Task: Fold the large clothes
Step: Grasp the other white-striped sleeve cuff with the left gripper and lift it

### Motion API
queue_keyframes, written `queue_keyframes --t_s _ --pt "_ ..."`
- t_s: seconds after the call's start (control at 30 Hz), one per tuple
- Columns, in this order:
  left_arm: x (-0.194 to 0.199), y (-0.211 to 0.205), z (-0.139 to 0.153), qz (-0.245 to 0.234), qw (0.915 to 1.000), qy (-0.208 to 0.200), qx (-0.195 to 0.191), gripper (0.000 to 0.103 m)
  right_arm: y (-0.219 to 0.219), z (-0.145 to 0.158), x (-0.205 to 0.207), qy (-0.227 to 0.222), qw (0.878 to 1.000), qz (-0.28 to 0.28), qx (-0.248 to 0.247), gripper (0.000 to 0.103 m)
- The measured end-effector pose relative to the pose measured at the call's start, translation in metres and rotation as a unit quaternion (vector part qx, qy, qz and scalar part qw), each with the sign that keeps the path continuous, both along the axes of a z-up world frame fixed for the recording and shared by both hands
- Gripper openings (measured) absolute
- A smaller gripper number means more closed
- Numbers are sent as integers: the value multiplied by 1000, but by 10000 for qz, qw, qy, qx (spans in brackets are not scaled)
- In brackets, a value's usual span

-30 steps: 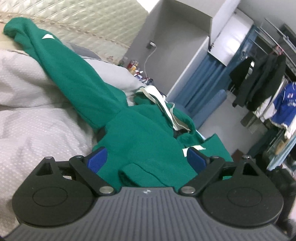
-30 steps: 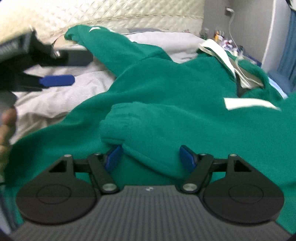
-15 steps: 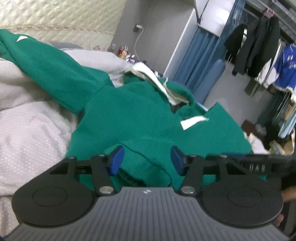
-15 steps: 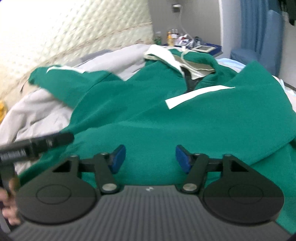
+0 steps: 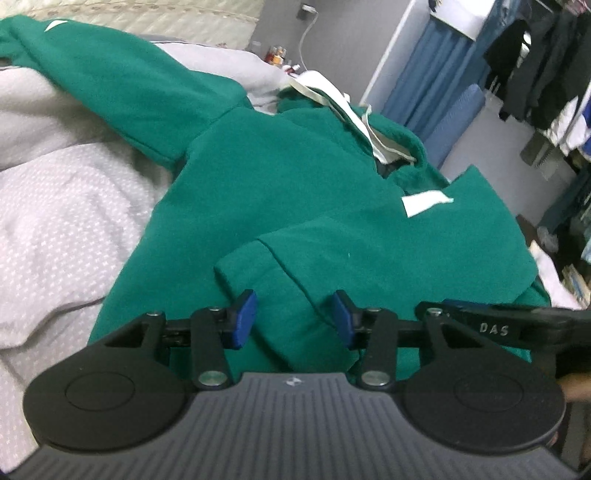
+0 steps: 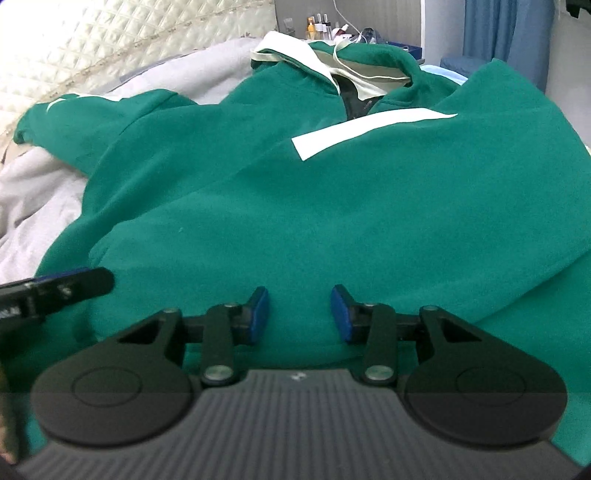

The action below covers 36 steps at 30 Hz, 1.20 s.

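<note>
A large green hoodie (image 5: 280, 177) with a cream-lined hood (image 5: 332, 96) and a white stripe (image 5: 424, 203) lies spread on the bed. One sleeve (image 5: 110, 81) stretches away to the far left. The other sleeve (image 5: 332, 258) lies folded across the body, its cuff near my left gripper (image 5: 293, 319). The left jaws are open with the cuff fabric between them. My right gripper (image 6: 299, 314) is open just above the hoodie's body (image 6: 295, 206). Each gripper shows at the edge of the other's view.
The hoodie rests on a pale grey duvet (image 5: 55, 221) against a quilted headboard (image 6: 92, 44). A nightstand with small bottles (image 6: 317, 26) stands behind the hood. Blue curtains (image 5: 424, 85) and a rack of hanging clothes (image 5: 535, 74) stand to the right.
Both grippers have narrowed their opening but stay open. The right gripper has let the folded sleeve lie on the body and drawn back. The left gripper has come in over the cuff.
</note>
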State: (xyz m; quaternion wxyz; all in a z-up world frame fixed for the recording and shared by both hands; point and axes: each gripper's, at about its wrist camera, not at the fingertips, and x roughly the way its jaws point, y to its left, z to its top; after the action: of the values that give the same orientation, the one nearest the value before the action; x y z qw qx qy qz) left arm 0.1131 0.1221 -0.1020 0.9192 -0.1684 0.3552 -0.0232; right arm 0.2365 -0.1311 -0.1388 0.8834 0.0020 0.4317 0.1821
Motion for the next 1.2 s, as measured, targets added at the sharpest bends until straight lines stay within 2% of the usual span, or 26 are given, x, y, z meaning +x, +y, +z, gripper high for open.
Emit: queue_keyframes --t_s 0.07,0.17,0.23,0.37,0.43,0.57,0.6,0.73,0.83,0.93,1.0,1.07,1.1,1.17,1.2 --pt "-6 7 8 193 9997 -128 2 53 -1 1 0 31 10000 -46 44 40" --pt "-13 27 22 678 9967 -431 -115 64 -2 3 -2 26 10000 -52 24 40" --pt "-15 48 35 1057 9922 -620 -238 68 0 5 -4 -5 10000 -34 -29 40" --pt "-5 103 58 1799 9797 -819 -336 70 -1 11 -4 -14 9999 11 163 41" --pt "0 135 67 2178 9711 -915 -327 70 -4 14 -4 -44 9997 7 238 41" --pt "13 203 73 2552 9565 -1198 -754 78 -7 18 -2 -142 9994 -56 312 42" --pt "18 219 72 2671 9509 -1253 -938 78 -6 18 -1 -176 9994 -66 307 42" --pt "37 278 66 3163 9190 -1599 -1727 78 -5 15 5 -172 9990 -133 384 42" --pt "61 308 63 3328 9098 -1742 -1765 78 -2 11 13 -119 9989 -201 398 42" --pt "89 336 56 3545 9033 -1644 -1771 78 1 6 23 -19 9988 -276 412 42" --pt "107 355 48 3725 8965 -1508 -1863 77 5 4 30 19 9987 -320 394 42" --pt "121 373 43 4058 8853 -1344 -1829 76 9 2 38 5 9988 -328 356 42" --pt "125 379 42 4206 8795 -1360 -1764 72 11 1 41 -14 9988 -338 347 42" --pt "134 390 43 4458 8722 -1316 -1523 56 13 0 47 -46 9986 -389 347 42" --pt "139 396 45 4523 8729 -1223 -1359 40 13 0 50 -50 9985 -413 347 42"
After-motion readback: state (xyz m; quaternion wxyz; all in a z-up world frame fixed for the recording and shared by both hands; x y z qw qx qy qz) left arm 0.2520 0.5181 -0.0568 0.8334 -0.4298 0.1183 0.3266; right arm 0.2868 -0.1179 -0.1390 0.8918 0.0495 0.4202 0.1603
